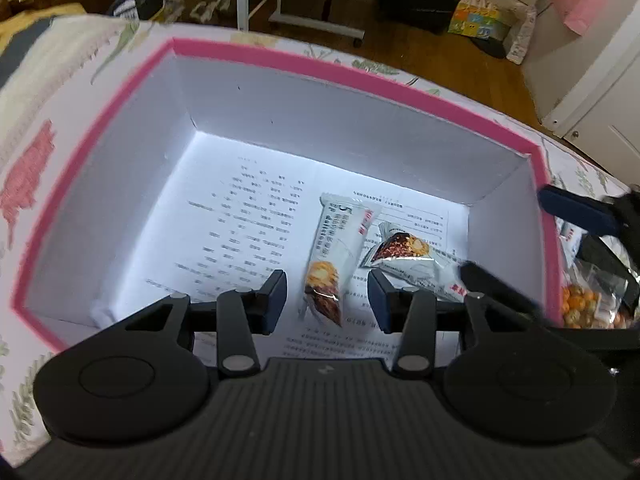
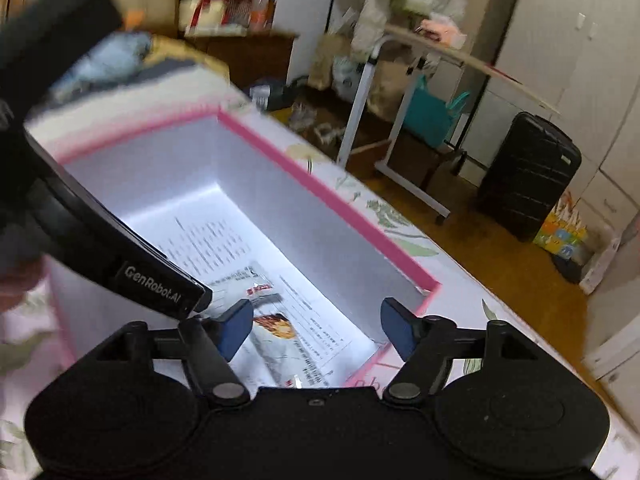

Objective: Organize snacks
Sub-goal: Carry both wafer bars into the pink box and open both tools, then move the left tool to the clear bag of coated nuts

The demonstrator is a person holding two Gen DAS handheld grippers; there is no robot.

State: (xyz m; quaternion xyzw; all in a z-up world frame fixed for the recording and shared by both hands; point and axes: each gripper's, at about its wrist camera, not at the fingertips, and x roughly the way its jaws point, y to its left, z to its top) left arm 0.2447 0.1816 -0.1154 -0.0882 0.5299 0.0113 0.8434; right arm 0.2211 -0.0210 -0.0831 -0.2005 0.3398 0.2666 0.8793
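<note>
A white box with a pink rim sits on a floral cloth; printed paper lines its floor. Two white snack bars lie inside: one upright, one to its right. My left gripper is open and empty, hovering over the box above the first bar. My right gripper is open and empty over the box's right end, above a snack bar. Its fingers show at the right edge of the left wrist view. The left gripper's body crosses the right wrist view.
A clear bag of orange and green snacks lies outside the box on the right. Beyond the table are a white rolling stand, a black suitcase, a colourful box and white cabinets.
</note>
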